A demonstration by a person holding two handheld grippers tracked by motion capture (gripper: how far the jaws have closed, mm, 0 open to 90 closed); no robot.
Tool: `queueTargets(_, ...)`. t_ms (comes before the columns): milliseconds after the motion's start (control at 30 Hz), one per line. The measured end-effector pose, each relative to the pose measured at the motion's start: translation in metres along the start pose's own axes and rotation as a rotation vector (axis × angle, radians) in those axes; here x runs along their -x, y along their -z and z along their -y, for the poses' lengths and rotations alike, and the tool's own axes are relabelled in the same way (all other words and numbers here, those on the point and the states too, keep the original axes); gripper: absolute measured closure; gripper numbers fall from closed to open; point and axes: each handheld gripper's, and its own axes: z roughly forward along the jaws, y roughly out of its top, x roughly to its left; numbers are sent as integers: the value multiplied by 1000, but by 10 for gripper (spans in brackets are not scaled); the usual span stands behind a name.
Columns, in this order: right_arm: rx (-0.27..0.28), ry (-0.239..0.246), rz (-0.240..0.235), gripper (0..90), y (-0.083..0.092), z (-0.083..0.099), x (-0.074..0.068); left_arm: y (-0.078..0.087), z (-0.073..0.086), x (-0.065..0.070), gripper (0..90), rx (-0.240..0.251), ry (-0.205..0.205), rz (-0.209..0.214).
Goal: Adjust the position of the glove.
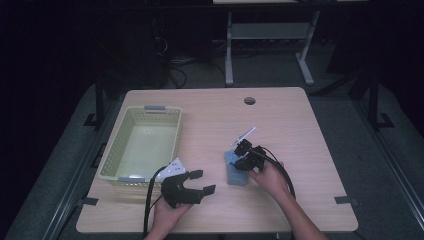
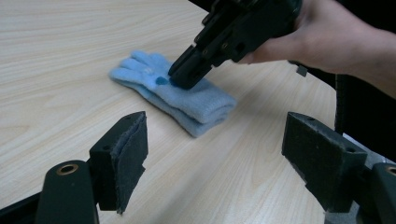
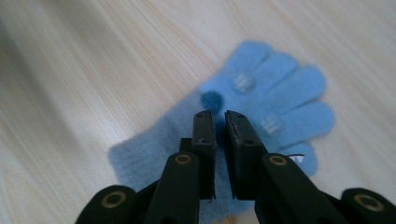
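the high view is dim, the room around the table point(image 1: 280, 107) nearly black, with soft light falling on the wood from above. the left gripper view is bright and fairly sharp; the fingers point(image 2: 122, 158) close to the lens are a little soft. the right gripper view is blurred, the wood grain beyond the fingers point(image 3: 204, 135) smeared, the blue glove point(image 3: 275, 93) fuzzy, a dark shadow beside it.

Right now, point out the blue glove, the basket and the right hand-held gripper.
blue glove point(image 3: 289, 93), right gripper view, on its fingers.
basket point(image 1: 116, 150), high view, on its left wall.
right hand-held gripper point(image 2: 184, 77), left gripper view, at its jaw tips.
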Motion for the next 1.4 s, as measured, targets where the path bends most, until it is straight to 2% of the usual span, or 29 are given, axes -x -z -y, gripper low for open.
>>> queueTargets(33, 0, 0, 0, 833, 0, 0, 0, 0, 0, 0, 224, -2, 4, 1)
queueTargets(67, 11, -20, -27, 830, -4, 4, 3, -1, 0, 1, 224, -5, 6, 5)
queueTargets(100, 19, -29, -33, 825, -4, 4, 3, -2, 0, 1, 224, -8, 7, 8)
queueTargets(233, 42, -24, -23, 791, 0, 7, 2, -4, 1, 1, 224, -19, 5, 14)
queueTargets(367, 92, -46, -30, 748, 11, 11, 3, -7, 1, 1, 229, -28, 12, 23)
queueTargets(400, 121, -71, -41, 733, 16, 14, 4, -10, 1, 1, 230, -31, 24, 28)
queueTargets(433, 121, -71, -41, 733, 16, 14, 4, -10, 1, 1, 231, -31, 24, 28)
queueTargets(467, 147, -90, -42, 717, 21, 18, 5, -12, 1, 0, 231, -31, 34, 33)
queueTargets(533, 153, -97, -43, 704, 23, 21, 6, -16, 0, 0, 231, -41, 43, 41)
queueTargets(600, 166, -137, -58, 661, 27, 30, 8, -19, -2, 0, 230, -51, 59, 49)
queueTargets(700, 175, -164, -77, 632, 29, 36, 10, -24, -4, -2, 230, -58, 69, 44)
queueTargets(733, 191, -200, -87, 594, 31, 41, 12, -28, -6, -3, 230, -58, 96, 41)
queueTargets(767, 191, -200, -87, 594, 31, 41, 12, -28, -6, -3, 230, -58, 96, 41)
queueTargets(833, 211, -239, -99, 562, 33, 47, 15, -32, -9, -4, 230, -61, 122, 37)
queueTargets(900, 237, -287, -127, 535, 33, 55, 18, -39, -12, -5, 232, -80, 139, 7)
queueTargets(933, 237, -287, -127, 535, 33, 55, 18, -39, -12, -5, 233, -80, 139, 7)
queueTargets(967, 245, -312, -140, 517, 32, 59, 19, -46, -14, -8, 233, -116, 158, -8)
queueTargets(1033, 249, -319, -144, 513, 31, 61, 19, -49, -15, -9, 234, -126, 174, -11)
queueTargets(1100, 265, -357, -163, 496, 27, 64, 19, -56, -15, -11, 239, -150, 208, -17)
queueTargets(1133, 272, -376, -174, 492, 25, 65, 19, -61, -16, -15, 243, -162, 252, -20)
queueTargets(1167, 274, -388, -177, 488, 24, 66, 19, -61, -16, -15, 249, -162, 252, -20)
queueTargets(1200, 280, -404, -181, 484, 22, 67, 19, -64, -18, -17, 254, -164, 278, -30)
queueTargets(1233, 280, -404, -181, 484, 22, 67, 19, -64, -18, -17, 258, -164, 278, -30)
queueTargets(1267, 284, -431, -196, 475, 20, 69, 20, -67, -19, -18, 267, -165, 292, -36)
queueTargets(1300, 286, -435, -197, 473, 19, 70, 21, -70, -20, -20, 278, -161, 315, -35)
queueTargets(1333, 289, -445, -198, 472, 18, 71, 21, -70, -20, -20, 292, -161, 315, -35)
queueTargets(1367, 289, -459, -207, 470, 17, 72, 22, -75, -21, -23, 296, -161, 358, -29)
queueTargets(1400, 297, -470, -220, 472, 16, 74, 23, -77, -20, -23, 301, -160, 374, -28)
